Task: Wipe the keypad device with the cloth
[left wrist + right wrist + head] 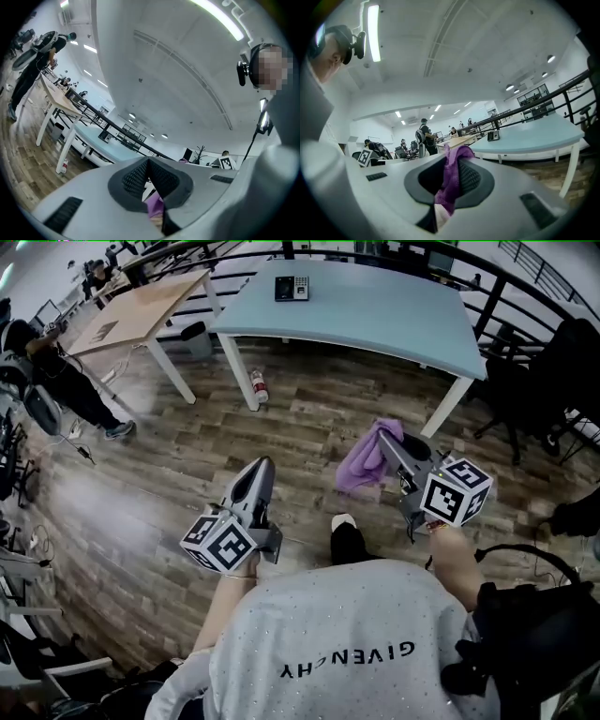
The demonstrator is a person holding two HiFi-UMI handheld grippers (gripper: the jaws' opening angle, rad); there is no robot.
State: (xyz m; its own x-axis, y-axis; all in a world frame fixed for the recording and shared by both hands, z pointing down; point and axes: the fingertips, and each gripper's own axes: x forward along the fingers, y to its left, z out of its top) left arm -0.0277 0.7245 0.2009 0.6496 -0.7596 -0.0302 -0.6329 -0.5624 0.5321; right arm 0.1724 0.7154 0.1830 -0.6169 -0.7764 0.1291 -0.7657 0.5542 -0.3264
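Purple cloth (pixel 364 460) hangs pinched in the jaws of your right gripper (pixel 394 442), likely carried ready for wiping, while your left gripper (pixel 261 468) points forward, jaws pressed together on nothing, and the keypad device (pixel 292 288) lies well apart on the pale blue table (pixel 375 320) ahead.

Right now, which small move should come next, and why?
Probably step forward toward the table: the keypad device lies on it, far ahead, and the right gripper already holds the cloth, so only the approach seems missing.
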